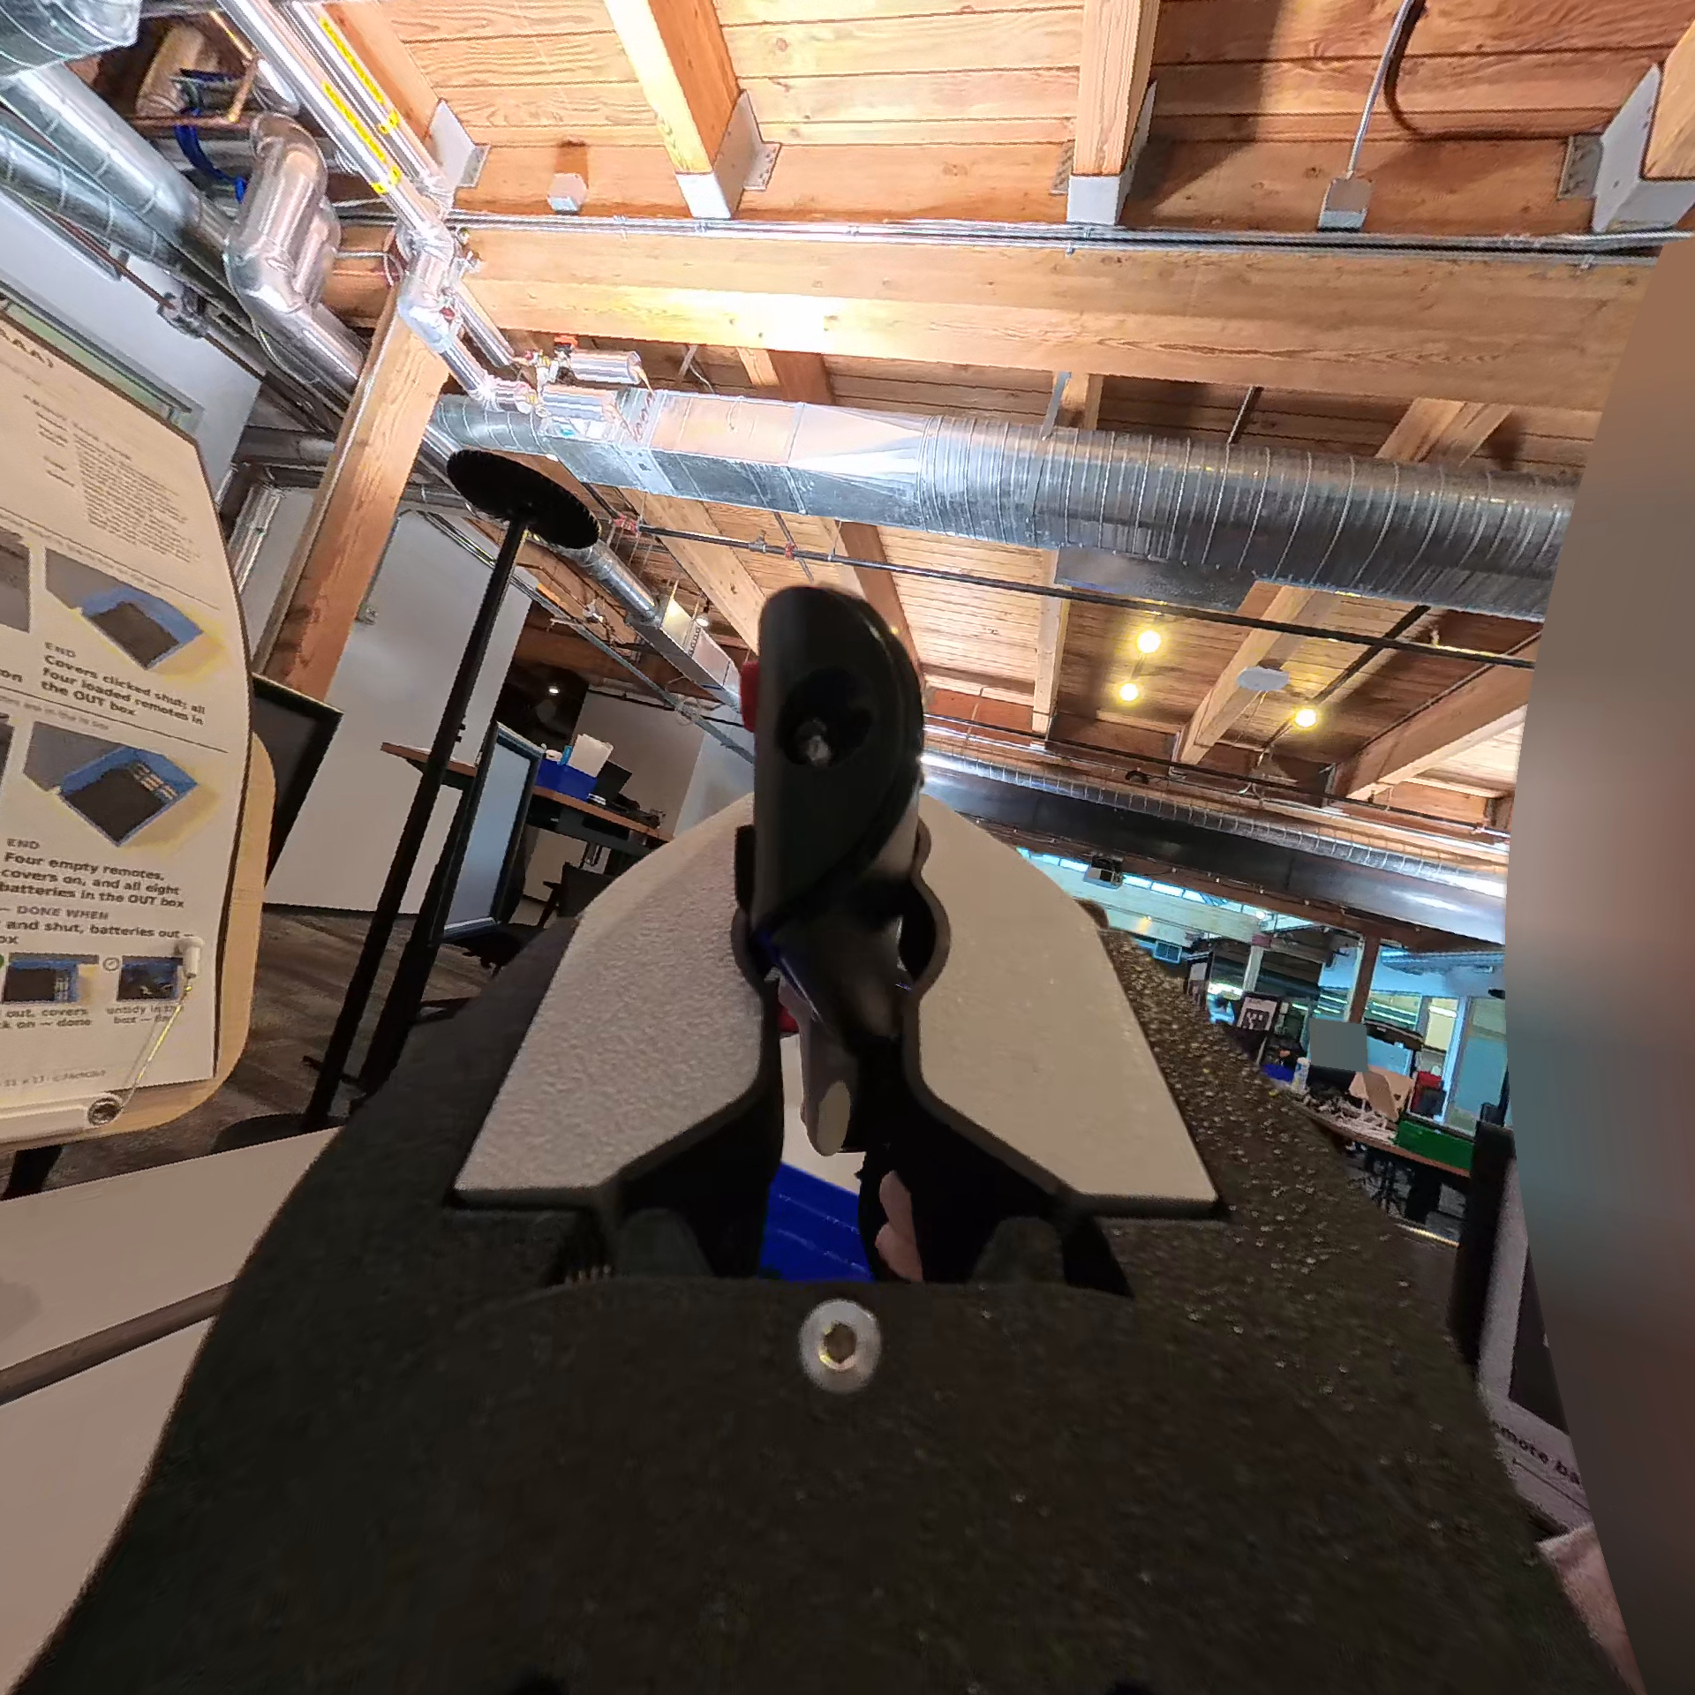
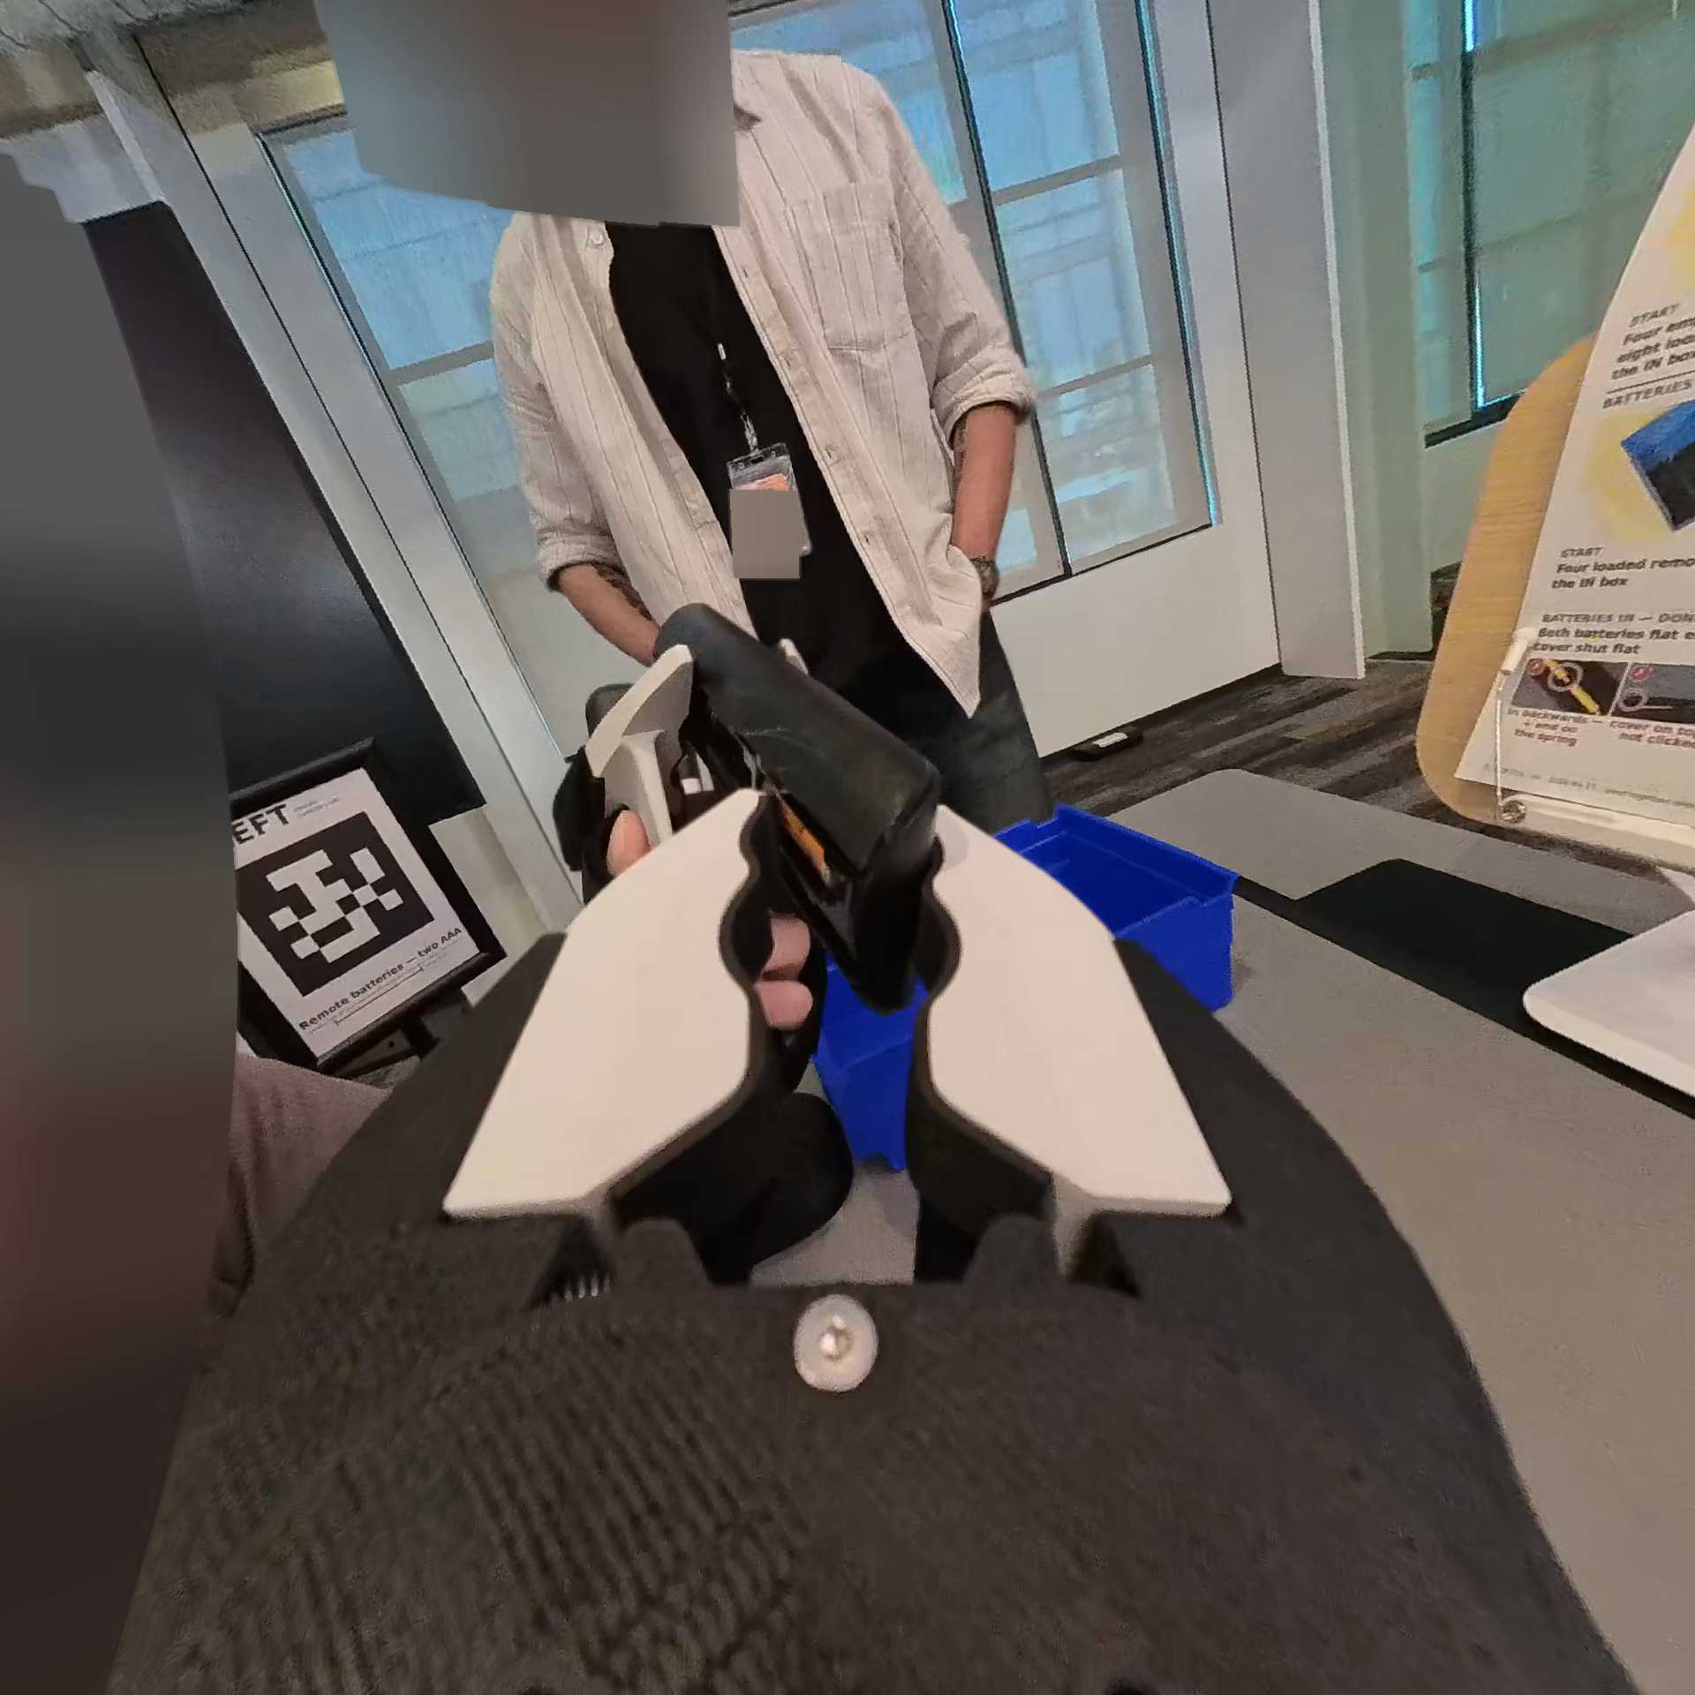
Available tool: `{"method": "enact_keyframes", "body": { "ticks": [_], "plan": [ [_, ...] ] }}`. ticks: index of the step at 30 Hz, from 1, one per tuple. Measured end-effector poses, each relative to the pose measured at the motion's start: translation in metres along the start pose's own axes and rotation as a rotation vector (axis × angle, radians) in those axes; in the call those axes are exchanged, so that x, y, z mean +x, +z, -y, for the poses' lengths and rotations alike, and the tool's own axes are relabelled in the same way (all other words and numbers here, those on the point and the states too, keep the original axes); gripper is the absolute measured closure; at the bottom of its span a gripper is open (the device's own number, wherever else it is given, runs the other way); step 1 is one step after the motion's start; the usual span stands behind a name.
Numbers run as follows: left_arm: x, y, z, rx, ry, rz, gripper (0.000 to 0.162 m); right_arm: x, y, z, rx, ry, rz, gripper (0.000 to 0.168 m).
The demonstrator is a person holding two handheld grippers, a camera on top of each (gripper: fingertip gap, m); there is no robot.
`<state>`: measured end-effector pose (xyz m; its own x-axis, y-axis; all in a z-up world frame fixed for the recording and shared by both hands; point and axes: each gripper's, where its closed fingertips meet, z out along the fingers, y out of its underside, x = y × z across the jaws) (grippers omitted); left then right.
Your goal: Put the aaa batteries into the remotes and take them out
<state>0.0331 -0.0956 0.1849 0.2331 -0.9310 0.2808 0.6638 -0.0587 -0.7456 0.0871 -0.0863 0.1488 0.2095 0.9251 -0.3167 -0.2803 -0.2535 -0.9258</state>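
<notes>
Both of your hands are on one black remote (image 2: 830,825), lifted clear above the bench (image 2: 1376,1146) and over the blue bin (image 2: 1174,903). Your right hand-held gripper (image 2: 848,903) is nearly closed on the remote's lower end; an orange patch shows inside the body there, perhaps the battery bay, though it is too blurred to call. Your left hand-held gripper (image 1: 835,908) points up toward the ceiling, jaws drawn in on the remote (image 1: 830,725) from the other side, with a narrow gap between the pads. No loose AAA cell is visible in either view, so you cannot tell whether the bay is full or empty. The risks as I judge them: the smooth, curved shell could pivot between two narrow grips if you pull unevenly; a freed cover or battery could drop outside the bin and roll off the bench; and squeezing over the bay could jam the cover. A person (image 2: 734,413) stands close behind, so keep your swing short.
</notes>
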Motion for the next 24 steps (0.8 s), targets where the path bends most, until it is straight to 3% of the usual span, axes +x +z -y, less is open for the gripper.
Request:
{"method": "enact_keyframes", "body": {
  "ticks": [5, 10, 16, 20, 24],
  "plan": [
    [-0.003, 0.000, 0.002, -0.005, -0.021, -0.012, 0.140, -0.002, 0.001, -0.002, -0.041, -0.008, 0.017, 0.140],
    [0.005, -0.001, 0.010, 0.011, 0.004, -0.045, 0.139, -0.020, -0.001, 0.004, -0.033, 0.055, 0.176, 0.135],
    [0.000, -0.001, 0.010, 0.004, 0.019, -0.027, 0.139, -0.010, -0.003, 0.005, -0.039, 0.032, 0.092, 0.136],
    [-0.006, -0.001, 0.010, -0.003, 0.036, -0.007, 0.139, 0.004, -0.009, 0.010, -0.020, 0.001, 0.020, 0.147],
    [-0.013, -0.001, 0.008, -0.018, 0.016, 0.008, 0.139, 0.007, -0.009, 0.004, -0.058, 0.023, 0.030, 0.142]
  ]
}}
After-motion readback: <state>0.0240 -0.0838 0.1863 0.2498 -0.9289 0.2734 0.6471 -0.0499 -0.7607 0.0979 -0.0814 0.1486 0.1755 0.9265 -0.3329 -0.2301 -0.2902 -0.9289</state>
